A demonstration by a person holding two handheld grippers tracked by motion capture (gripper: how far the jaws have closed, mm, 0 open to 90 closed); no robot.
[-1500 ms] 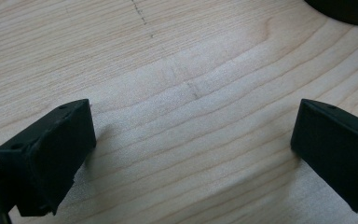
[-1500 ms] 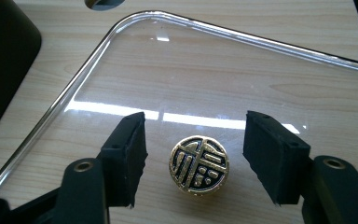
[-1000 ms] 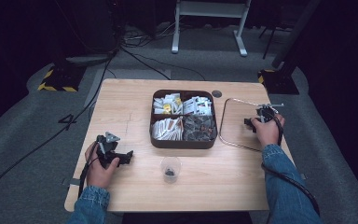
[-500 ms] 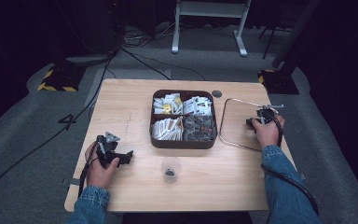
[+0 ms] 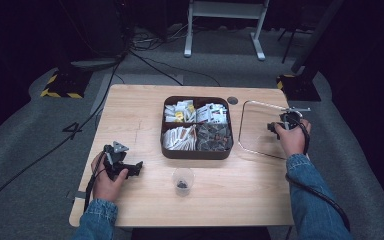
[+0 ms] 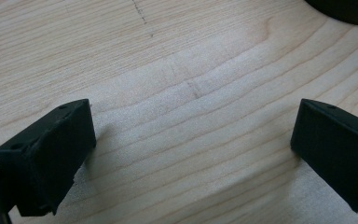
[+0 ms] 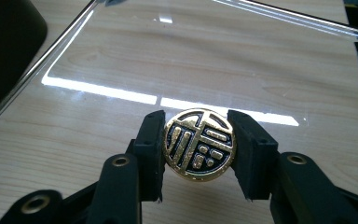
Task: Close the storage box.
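- Round gold-and-black medallion with a raised character on its face (image 7: 199, 142): clamped edge-on between the two black pads of the right tongs (image 7: 199, 149), above the clear tray; the jaws have just been closing, and the pads now press on both sides of its rim
- Right tongs in the high view (image 5: 275, 126): held in the person's right hand (image 5: 292, 137) at the right side of the table, over the tray
- Clear glass tray with a thin rounded rim (image 5: 245, 145): flat on the table, just right of the dark box; its surface mirrors the ceiling lights
- Left tongs (image 6: 191, 149): jaws wide apart, nothing between them, bare wood under them; in the high view (image 5: 130, 167) they sit in the left hand (image 5: 107, 180) near the table's front left corner
- Dark brown four-compartment box (image 5: 196, 153): centre of the table, filled with small packets, light ones in three compartments, darker ones in the front right one
- Small clear plastic cup with dark contents (image 5: 182, 181): upright, just in front of the box
- Light wooden table (image 5: 130, 110): carries all items
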